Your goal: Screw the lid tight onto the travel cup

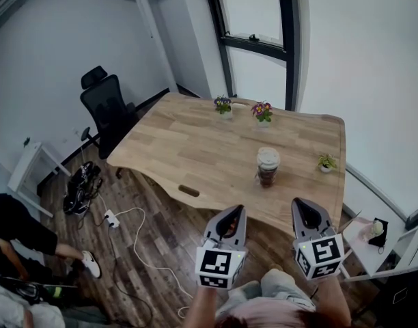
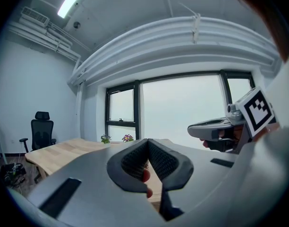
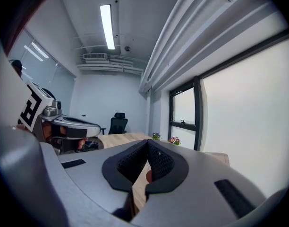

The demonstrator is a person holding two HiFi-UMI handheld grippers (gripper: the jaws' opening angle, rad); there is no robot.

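Wooden table [image 1: 195, 142]: travel cup [image 1: 268, 174] upright, lid [image 1: 268, 157] on top. Left gripper [image 1: 235, 212], right gripper [image 1: 302, 203] both pressed together, empty; cup ahead, between them, neither clearly nearer.

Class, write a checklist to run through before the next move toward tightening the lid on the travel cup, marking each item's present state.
1. Travel cup upright on the table: ok.
2. Lid sitting on top of the cup: ok. Whether it is tight: cannot tell.
3. Left tongs empty: ok.
4. Right tongs empty: ok.
5. Tongs open for a grasp: not ok, both are shut.
6. Small plant standing apart from the cup: ok.
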